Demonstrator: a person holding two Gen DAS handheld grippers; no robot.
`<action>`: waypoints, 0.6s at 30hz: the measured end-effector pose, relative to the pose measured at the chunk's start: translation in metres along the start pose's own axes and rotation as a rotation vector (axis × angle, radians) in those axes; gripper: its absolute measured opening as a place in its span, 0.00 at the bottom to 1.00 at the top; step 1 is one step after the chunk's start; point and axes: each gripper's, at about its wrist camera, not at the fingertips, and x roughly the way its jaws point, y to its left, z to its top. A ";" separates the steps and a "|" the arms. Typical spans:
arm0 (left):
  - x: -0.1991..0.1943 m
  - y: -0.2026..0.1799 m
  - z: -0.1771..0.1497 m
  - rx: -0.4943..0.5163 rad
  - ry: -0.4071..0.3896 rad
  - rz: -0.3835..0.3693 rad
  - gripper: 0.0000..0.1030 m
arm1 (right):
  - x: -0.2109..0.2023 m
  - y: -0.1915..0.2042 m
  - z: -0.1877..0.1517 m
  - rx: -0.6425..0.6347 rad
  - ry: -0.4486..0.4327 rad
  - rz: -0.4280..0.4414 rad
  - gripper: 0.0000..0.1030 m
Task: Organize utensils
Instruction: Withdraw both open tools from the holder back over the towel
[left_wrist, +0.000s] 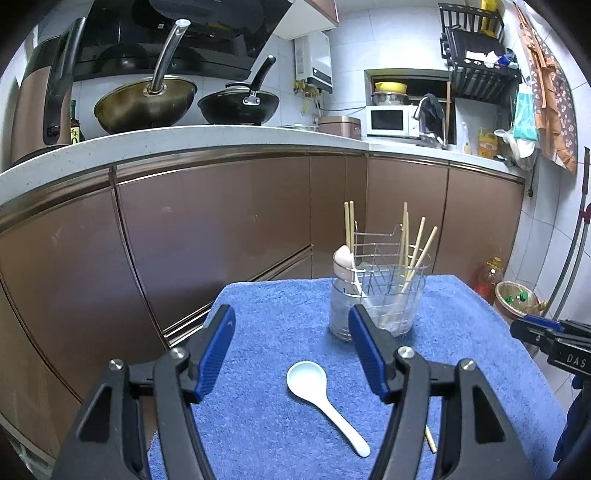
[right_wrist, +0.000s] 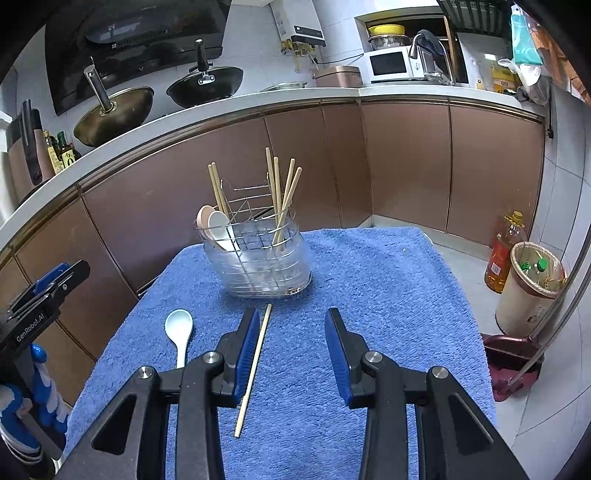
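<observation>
Both tongs, left gripper (left_wrist: 291, 341) and right gripper (right_wrist: 291, 345), gape empty, so I centre the right over the lower-middle chopstick (right_wrist: 254, 369) before clenching.

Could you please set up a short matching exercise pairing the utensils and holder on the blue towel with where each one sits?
Things:
1. white spoon
2. loose chopstick
3. pink spoon
4. utensil holder

Places:
A. standing at the far end of the towel
B. lying flat beside the right gripper's left finger
C. lying flat on the towel near the left edge
D. upright in the holder's left side

Pairs: 1-C, 2-B, 3-D, 4-A
</observation>
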 end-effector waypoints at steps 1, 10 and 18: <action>0.001 0.000 -0.001 0.001 0.003 -0.001 0.60 | 0.001 0.000 0.000 0.000 0.002 -0.001 0.33; 0.011 0.001 -0.007 -0.002 0.031 -0.004 0.60 | 0.006 0.004 0.001 -0.027 0.015 -0.078 0.33; 0.017 0.005 -0.015 -0.012 0.056 0.012 0.60 | 0.003 0.007 0.000 -0.067 0.005 -0.159 0.34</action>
